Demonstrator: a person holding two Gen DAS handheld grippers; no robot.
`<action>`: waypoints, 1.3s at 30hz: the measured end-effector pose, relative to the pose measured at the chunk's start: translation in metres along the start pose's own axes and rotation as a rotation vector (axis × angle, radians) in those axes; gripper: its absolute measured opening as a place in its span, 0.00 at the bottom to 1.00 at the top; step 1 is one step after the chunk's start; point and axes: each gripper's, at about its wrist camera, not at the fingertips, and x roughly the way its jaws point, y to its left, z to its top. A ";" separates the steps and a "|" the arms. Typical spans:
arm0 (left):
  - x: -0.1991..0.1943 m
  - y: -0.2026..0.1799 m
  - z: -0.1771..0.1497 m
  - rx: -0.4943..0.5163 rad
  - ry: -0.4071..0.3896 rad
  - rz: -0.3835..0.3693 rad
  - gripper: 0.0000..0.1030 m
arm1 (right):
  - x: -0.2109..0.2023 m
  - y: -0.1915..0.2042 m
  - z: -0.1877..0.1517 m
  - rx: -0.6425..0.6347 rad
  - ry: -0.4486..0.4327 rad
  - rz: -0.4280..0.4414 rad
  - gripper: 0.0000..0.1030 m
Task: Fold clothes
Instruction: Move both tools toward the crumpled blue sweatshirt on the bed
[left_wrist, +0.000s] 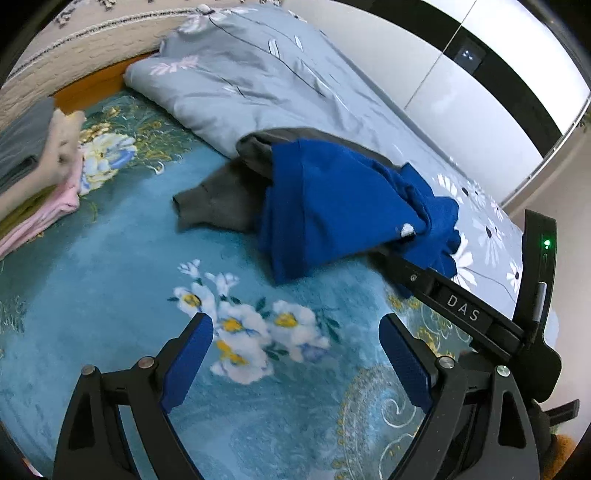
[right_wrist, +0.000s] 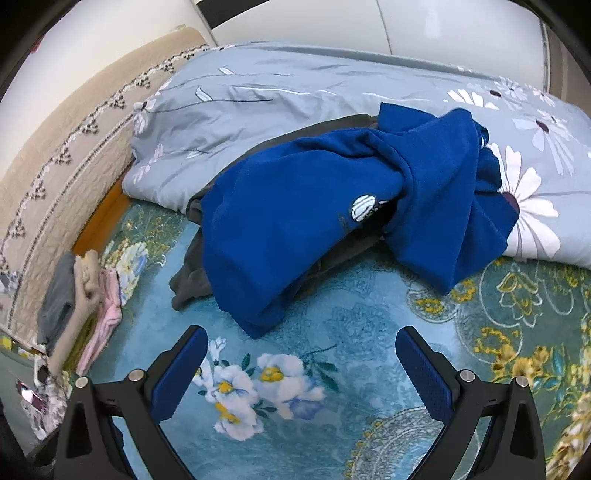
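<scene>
A crumpled blue garment (left_wrist: 332, 199) (right_wrist: 295, 221) with a small white logo lies on top of a dark grey garment (left_wrist: 221, 199) (right_wrist: 192, 273), at the edge of a grey floral duvet. My left gripper (left_wrist: 295, 325) is open and empty above the teal floral blanket (left_wrist: 110, 266), short of the clothes. My right gripper (right_wrist: 301, 339) is open and empty, just in front of the blue garment's near edge. The right gripper's body (left_wrist: 461, 306) shows at the right of the left wrist view, reaching towards the blue garment.
A stack of folded clothes (left_wrist: 40, 173) (right_wrist: 81, 295), grey, beige and pink, sits at the left by the padded headboard (right_wrist: 55, 147). The bulky grey duvet (left_wrist: 258, 74) (right_wrist: 295, 92) lies behind the clothes. White wardrobe doors (left_wrist: 461, 81) stand beyond the bed.
</scene>
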 end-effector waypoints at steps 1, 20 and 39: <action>0.000 -0.001 -0.003 -0.004 -0.010 -0.004 0.89 | 0.000 0.000 0.001 0.005 -0.002 0.002 1.00; -0.006 0.013 0.005 -0.057 -0.127 -0.036 0.89 | 0.010 -0.013 -0.001 0.046 -0.002 0.078 1.00; 0.009 0.030 0.006 -0.093 -0.086 -0.030 0.89 | 0.016 0.004 0.002 0.021 0.016 0.023 1.00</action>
